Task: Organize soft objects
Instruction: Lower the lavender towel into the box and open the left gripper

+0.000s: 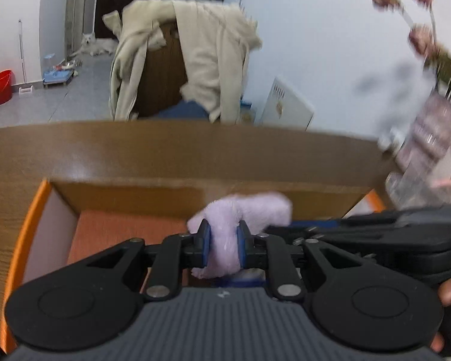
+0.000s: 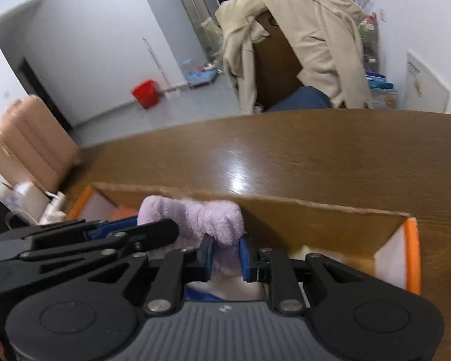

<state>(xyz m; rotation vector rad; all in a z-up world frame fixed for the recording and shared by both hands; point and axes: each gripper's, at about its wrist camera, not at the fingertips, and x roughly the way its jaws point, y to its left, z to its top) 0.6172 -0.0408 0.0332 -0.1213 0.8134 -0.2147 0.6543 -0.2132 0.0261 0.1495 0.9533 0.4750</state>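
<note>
A fluffy lilac plush cloth (image 1: 243,210) hangs between both grippers over an open cardboard box with orange edges (image 1: 30,207). My left gripper (image 1: 224,242) is shut on one end of the cloth, its blue pads pressing the fabric. In the right wrist view my right gripper (image 2: 225,255) is shut on another part of the same lilac plush cloth (image 2: 207,216), above the cardboard box (image 2: 412,234). The other gripper's black linkage shows at the right edge of the left wrist view and at the left of the right wrist view. The box floor is orange-brown.
The box sits on a brown wooden table (image 2: 285,156). A glass vase with pink flowers (image 1: 427,138) stands at the table's right. Behind the table a chair draped with a beige coat (image 1: 195,57). A red bucket (image 1: 1,85) and a pink suitcase (image 2: 30,144) stand on the floor.
</note>
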